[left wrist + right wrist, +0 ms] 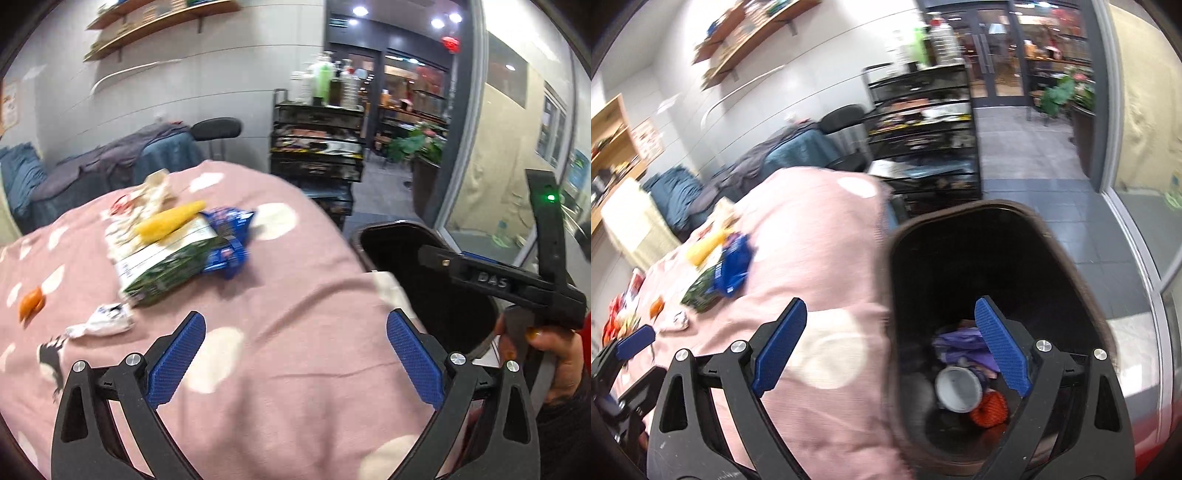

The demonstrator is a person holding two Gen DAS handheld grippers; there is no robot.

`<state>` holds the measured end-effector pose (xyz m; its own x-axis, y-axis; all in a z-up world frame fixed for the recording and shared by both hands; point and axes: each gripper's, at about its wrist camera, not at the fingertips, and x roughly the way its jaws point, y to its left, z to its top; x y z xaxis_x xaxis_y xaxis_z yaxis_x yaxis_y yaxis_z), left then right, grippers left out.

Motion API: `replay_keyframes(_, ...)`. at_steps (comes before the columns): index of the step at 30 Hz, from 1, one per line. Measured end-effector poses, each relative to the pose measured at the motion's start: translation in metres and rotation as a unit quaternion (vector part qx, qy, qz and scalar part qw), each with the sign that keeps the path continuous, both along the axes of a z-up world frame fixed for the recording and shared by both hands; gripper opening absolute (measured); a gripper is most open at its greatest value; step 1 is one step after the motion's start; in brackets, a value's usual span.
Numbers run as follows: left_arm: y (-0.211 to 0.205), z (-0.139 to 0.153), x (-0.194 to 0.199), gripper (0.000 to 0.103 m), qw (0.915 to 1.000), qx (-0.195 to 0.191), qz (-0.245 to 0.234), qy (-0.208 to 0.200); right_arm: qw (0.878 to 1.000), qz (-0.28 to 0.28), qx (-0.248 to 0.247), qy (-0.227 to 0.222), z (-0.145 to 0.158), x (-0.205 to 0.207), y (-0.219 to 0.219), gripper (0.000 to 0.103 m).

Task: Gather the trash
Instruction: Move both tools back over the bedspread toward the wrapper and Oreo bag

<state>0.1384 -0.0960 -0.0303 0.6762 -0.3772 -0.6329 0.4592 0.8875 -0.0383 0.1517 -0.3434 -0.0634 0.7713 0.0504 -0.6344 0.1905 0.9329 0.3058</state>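
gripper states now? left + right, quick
Left gripper: open, empty, over the pink cloth.
Right gripper: open, empty, at the bin.

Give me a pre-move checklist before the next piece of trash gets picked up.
1. Left gripper open and empty: ok.
2. Right gripper open and empty: ok.
3. Bin mouth unobstructed, with room above the trash inside: ok.
4. White wrapper nearest the left gripper, lying apart from the pile: ok.
5. Corn cob stable on the green packet: cannot tell.
6. Views sharp enough for aiming: not ok, motion blur.
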Motion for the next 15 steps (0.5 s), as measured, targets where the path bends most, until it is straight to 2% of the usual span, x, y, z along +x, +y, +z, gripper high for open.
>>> replay_keyframes(5,0.048,-0.002,0.012,0.098,0.9981,0.007,0.061,0.001,0.998,0.058,0.004,0.001,0.005,0.015,0.039,0.091)
replay_keyframes(11,0.116,-0.011,0.028,0.098,0.9906,0.025,0.134,0.01,0.992,0.126,-0.011,-0.003,0.012,0.029,0.089,0.091)
replay_keyframes(15,0.145,-0.017,0.043,0.098,0.9883,0.043,0.143,0.031,0.988,0.155,-0.017,-0.001,0.015,0.041,0.113,0.091)
